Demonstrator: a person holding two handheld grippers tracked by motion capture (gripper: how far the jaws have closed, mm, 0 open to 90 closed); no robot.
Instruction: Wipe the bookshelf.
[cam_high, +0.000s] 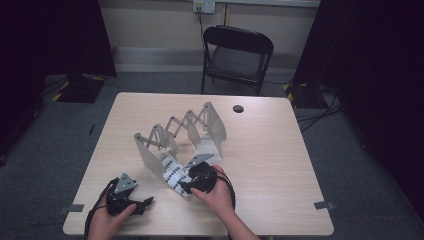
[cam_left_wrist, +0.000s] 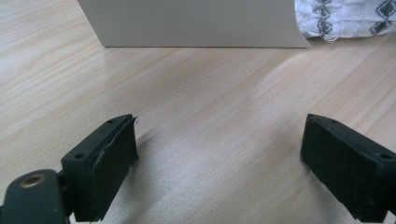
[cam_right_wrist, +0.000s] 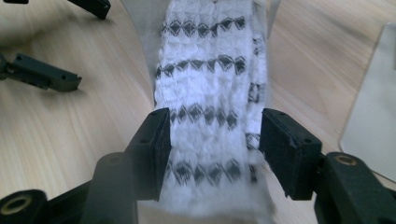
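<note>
Two hands come in from the near edge of the counter (cam_high: 280, 150), each holding a tool. On the left, the left tool (cam_high: 142, 204) rests low on the wood by the near left corner, its jaws spread wide with bare wood between them. From its own view the foot of a pale panel stands just ahead, and a corner of the patterned cloth (cam_left_wrist: 345, 17) shows at the upper right.

Nearer the middle, the right tool (cam_right_wrist: 212, 144) is at the white cloth (cam_high: 175, 176) with its rows of black diamonds. That cloth lies draped over the nearest panel of the folding rack (cam_high: 180, 135), a zigzag of pale panels joined by scissor links that stands in the middle of the counter. In the right gripper view the cloth (cam_right_wrist: 210, 93) runs between the two jaws, which stand partly apart; small gaps show between the pads and the fabric, so the pads do not press on it.

Beyond the counter a black folding chair (cam_high: 237, 55) stands on the grey carpet. A dark round hole (cam_high: 238, 108) marks the far side of the counter.
</note>
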